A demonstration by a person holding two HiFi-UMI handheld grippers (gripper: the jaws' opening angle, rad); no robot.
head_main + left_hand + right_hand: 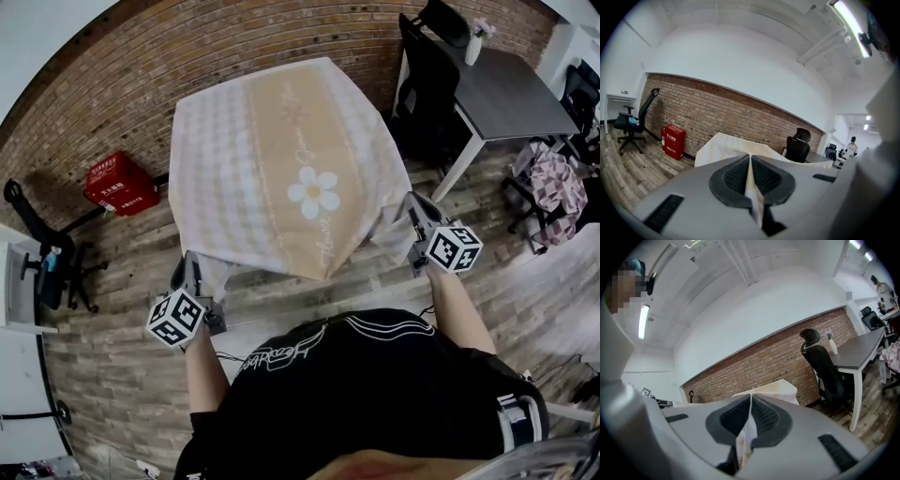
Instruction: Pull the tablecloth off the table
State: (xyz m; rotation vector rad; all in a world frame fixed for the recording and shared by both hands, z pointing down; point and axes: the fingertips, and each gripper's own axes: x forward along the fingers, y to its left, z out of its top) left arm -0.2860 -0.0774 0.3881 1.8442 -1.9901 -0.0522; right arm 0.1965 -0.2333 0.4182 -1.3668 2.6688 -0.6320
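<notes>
Beige tablecloth (281, 159), cursive lettering unreadable, spreads ahead of the left gripper (193, 264) and right gripper (413, 206), each clamped on a near corner.

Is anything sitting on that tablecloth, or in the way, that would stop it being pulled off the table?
Nothing visible does. The tablecloth is bare on top, and the left gripper and right gripper are each shut on a near corner of it.

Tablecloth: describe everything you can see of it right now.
The tablecloth looks like thin fabric: a beige centre band with a white daisy and faint script, pale checked panels either side. It lies spread over the table, hiding it, edges hanging. Its two near corners are pinched, one in the shut left gripper, one in the shut right gripper.
</notes>
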